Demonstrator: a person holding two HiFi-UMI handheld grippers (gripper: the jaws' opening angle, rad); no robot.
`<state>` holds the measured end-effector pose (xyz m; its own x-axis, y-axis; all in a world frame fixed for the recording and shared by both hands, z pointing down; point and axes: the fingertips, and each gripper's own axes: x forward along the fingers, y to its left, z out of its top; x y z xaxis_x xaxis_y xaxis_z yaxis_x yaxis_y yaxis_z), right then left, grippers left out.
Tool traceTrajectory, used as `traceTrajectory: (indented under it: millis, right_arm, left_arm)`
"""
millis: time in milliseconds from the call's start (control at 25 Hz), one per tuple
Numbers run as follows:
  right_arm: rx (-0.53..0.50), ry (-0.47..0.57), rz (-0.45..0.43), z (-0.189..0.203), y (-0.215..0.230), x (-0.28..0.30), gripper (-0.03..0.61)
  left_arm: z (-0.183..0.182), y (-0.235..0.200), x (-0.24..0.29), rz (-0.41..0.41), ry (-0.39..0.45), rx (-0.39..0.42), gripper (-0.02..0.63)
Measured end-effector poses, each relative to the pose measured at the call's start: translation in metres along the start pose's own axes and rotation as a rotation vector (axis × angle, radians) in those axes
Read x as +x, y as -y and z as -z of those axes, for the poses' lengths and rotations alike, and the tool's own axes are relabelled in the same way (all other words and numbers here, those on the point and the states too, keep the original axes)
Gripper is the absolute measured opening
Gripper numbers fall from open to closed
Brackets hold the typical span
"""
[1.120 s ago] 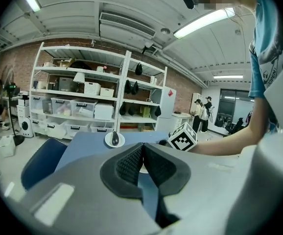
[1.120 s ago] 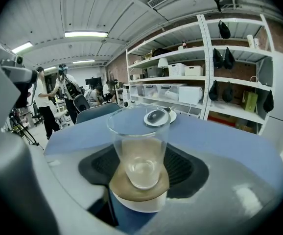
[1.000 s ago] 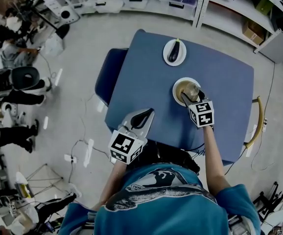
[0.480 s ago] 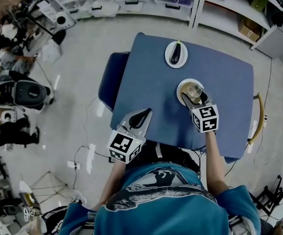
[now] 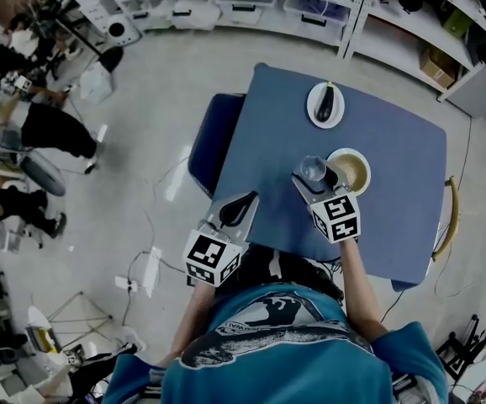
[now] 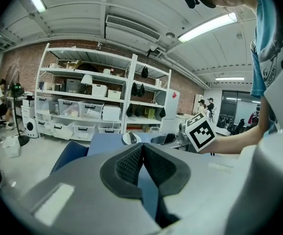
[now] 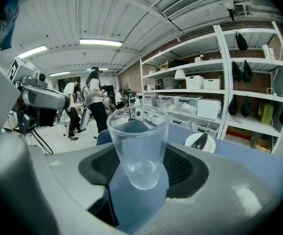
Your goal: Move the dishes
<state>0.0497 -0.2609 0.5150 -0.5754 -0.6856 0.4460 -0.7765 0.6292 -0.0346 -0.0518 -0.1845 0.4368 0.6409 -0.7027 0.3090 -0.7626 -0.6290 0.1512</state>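
Two dark ribbed pads [image 7: 180, 169] press in on a clear glass tumbler [image 7: 137, 148] from either side. The right gripper [image 7: 138, 175] is clamped on it, with the glass upright and its mouth up.

From the head view, that tumbler [image 5: 314, 170] sits in the right gripper [image 5: 314, 177] over the blue table [image 5: 398, 196]. It is just left of a round white plate with a tan centre [image 5: 350, 172]. Further back on the table is a small white plate [image 5: 325, 105] carrying a dark aubergine [image 5: 326, 102], well apart from the glass.

Over to the left gripper [image 6: 142, 150]: its black pads [image 6: 128, 163] are pressed together at the tips with nothing between them. In the head view the left gripper [image 5: 238, 209] sits at the table's near left corner, well apart from both plates. A blue chair [image 5: 212, 141] is tucked against the table's left side.
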Motion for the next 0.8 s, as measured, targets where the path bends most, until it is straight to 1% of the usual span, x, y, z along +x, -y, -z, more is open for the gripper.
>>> traceTrajectory:
  millis: [240,440,640,800]
  right_arm:
    - [-0.027,-0.013,-0.085,0.0,-0.045,0.033,0.275]
    - [-0.03,-0.039,-0.137,0.015,-0.076,0.057,0.275]
    - [-0.048,-0.096,-0.164,0.039,-0.094,0.072,0.275]
    - [-0.077,-0.131,-0.155,0.052,-0.099,0.076,0.275]
  left_arm:
    - [0.002,-0.022,-0.017,-0.038,0.004,-0.018,0.014]
    - [0.004,-0.037,-0.03,-0.062,0.011,-0.026,0.014]
    - [0.008,-0.049,-0.039,-0.081,0.011,-0.034,0.014]
    - [0.008,-0.055,-0.043,-0.081,0.013,-0.035,0.014]
